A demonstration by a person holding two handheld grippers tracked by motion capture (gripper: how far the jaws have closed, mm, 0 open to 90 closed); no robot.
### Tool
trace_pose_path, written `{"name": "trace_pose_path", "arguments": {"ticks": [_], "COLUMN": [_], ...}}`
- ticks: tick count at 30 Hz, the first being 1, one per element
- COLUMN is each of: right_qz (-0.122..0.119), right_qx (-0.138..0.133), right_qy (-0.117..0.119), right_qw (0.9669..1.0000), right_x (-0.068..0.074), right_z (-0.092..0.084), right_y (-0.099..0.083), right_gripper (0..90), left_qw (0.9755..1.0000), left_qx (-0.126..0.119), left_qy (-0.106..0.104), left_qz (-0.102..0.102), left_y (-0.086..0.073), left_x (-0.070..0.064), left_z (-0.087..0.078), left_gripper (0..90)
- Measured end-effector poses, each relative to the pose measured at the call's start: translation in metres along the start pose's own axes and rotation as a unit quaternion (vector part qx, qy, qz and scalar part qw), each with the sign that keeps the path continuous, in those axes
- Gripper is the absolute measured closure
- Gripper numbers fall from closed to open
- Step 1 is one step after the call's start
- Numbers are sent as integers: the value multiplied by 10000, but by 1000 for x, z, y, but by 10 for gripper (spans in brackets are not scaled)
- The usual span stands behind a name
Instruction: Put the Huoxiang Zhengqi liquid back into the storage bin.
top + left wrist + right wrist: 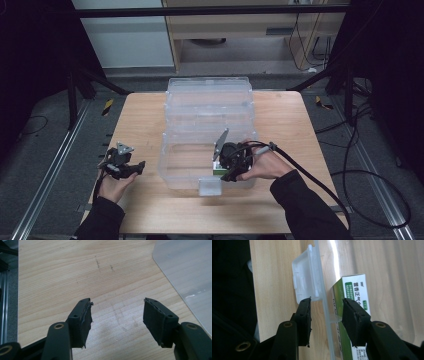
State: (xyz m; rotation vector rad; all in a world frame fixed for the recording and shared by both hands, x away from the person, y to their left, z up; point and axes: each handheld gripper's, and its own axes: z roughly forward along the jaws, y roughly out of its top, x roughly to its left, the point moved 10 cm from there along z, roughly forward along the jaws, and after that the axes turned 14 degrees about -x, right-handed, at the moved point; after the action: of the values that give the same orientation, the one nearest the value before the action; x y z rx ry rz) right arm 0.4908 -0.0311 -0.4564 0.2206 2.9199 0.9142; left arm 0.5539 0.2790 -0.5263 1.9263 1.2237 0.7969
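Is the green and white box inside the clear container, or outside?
Inside: the box lies behind the container's clear front wall, near its latch.

Right hand-held gripper (326, 303) with jaws apart astride a clear container wall (325, 302), white latch (305, 275) outside, green-and-white box (354, 295) inside, wooden worktop (274, 277) beneath

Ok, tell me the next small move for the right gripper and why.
Probably close the right gripper on the clear box's near wall. Its jaws are open and straddle that wall beside the latch, with the green-and-white carton inside. The left gripper is open over bare table, free to steady the box.
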Motion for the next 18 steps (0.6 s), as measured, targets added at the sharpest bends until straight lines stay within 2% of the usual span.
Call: {"name": "trace_pose_path", "arguments": {"ticks": [11,18], "right_qz": [-15,65], "right_qx": [99,95], "right_qy": [211,288], "right_qw": [9997,9995], "right_x": [6,6], "right_z": [19,25], "right_y": [-5,-9], "right_gripper": [605,618], "left_qw": [10000,10000], "left_qx": [-10,-29], "left_qy": [-6,-43], "left_qz": [-7,4], "left_y": [0,1], "left_x": [0,-1], "left_z": [0,0], "left_gripper": [393,394]}}
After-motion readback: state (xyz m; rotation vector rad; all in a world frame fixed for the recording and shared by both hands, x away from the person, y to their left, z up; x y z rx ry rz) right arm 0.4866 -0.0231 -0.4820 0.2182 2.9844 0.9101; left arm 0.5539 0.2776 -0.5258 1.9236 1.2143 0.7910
